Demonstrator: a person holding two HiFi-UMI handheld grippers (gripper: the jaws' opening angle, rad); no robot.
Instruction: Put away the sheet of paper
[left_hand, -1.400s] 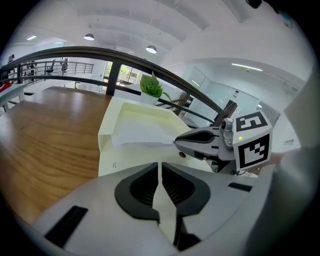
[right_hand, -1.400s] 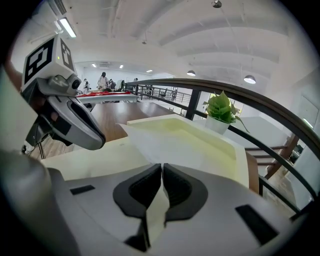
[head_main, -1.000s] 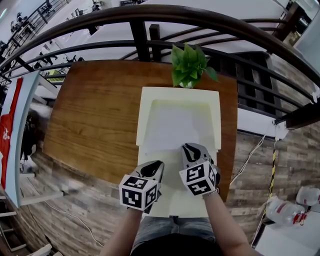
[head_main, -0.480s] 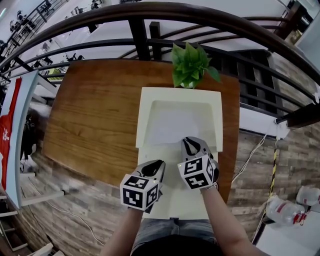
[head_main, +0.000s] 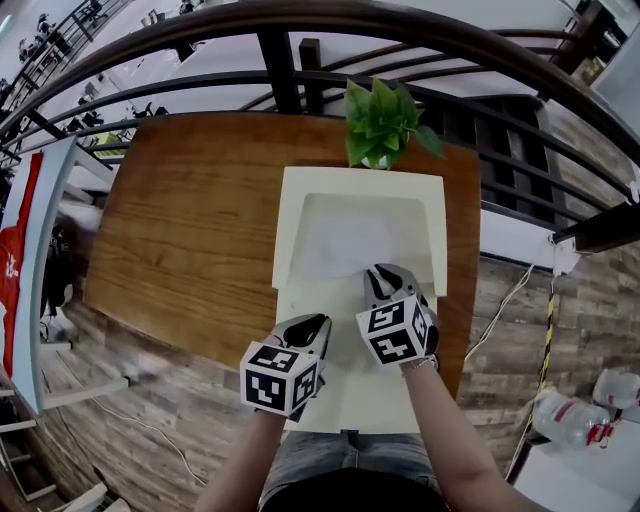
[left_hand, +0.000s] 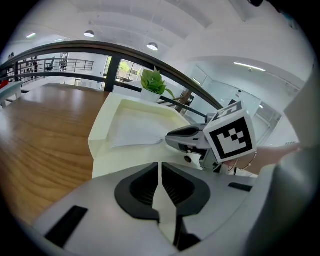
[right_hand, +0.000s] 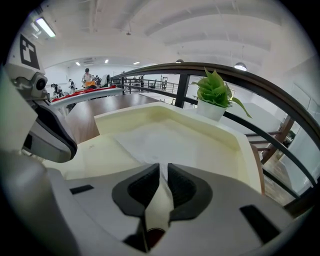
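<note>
Left gripper view first, since it is nearest: my left tongs (left_hand: 160, 169) are closed to a thin slit with nothing caught in them, only the cream surface showing through the gap. They hang over the near lip of the tray and take no part in the work.

Just ahead and to the right, my right tongs (right_hand: 163, 168) are pinched narrow on the near corner of the sheet of paper (right_hand: 170, 136). From the left gripper's side I can see that corner running straight into their tips, lifted a little off the plastic.

Beyond the tips, the rest of the sheet lies flat in the sunken well of the cream tray (head_main: 288, 230). It seems to sit fairly square to the walls, with only the held corner reaching back toward the front lip.

The tray rests on the wooden table (head_main: 190, 220), close to its right side. A potted plant (head_main: 380, 125) stands just behind the tray's far edge, and a dark railing (head_main: 300, 20) curves past beyond that.

I judge the job nearly finished: the paper is in its place. What remains is to let go of the corner so it drops flat, then draw both tongs back without dragging the sheet out again.
</note>
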